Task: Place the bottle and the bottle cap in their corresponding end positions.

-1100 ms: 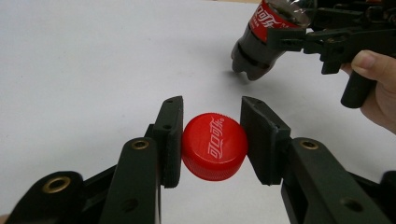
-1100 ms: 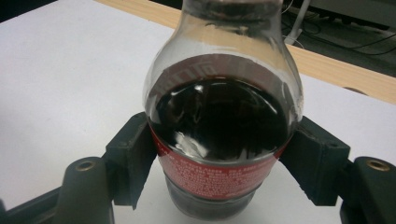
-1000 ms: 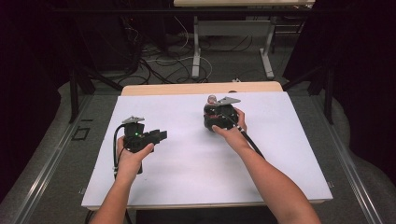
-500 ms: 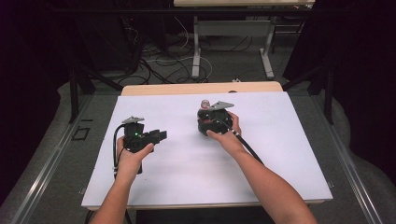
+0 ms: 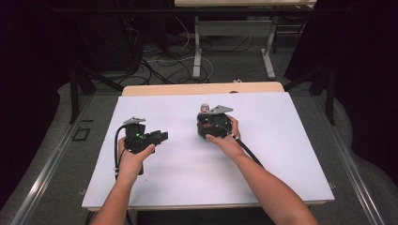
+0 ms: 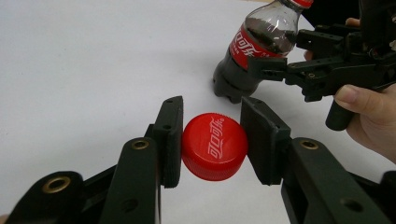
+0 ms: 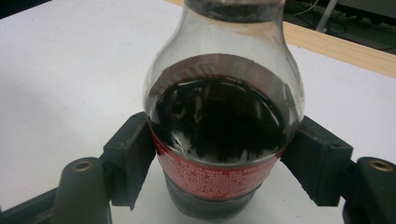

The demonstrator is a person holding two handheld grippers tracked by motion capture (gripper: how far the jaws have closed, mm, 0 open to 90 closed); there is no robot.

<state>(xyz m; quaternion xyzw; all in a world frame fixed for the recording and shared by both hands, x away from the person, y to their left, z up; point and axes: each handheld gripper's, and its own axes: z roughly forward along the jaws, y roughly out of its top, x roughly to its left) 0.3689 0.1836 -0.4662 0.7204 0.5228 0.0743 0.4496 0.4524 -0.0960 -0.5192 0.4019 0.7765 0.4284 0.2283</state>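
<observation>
The cola bottle stands upright on the white desk a little past its middle, toward twelve o'clock in the high view, with dark drink filling it up to the shoulder. The right gripper comes at it from the near side, and its fingers sit against the red label on both flanks of the bottle; they have just eased a shade wider, yet the pads are on the label with the bottle between them. The red cap is off the bottle and lies in the left gripper, at about nine o'clock from the bottle and well apart from it. That gripper's fingers are closed on the cap, one pad on each side of its ribbed rim. In the left gripper view the bottle shows at one o'clock beyond the cap, with the right gripper and a hand around its waist. Bare white surface lies all round both grippers: a broad stretch to three o'clock out to the right edge, another toward six o'clock down to the near edge. At twelve o'clock a wooden strip borders the far edge, close behind the bottle.
</observation>
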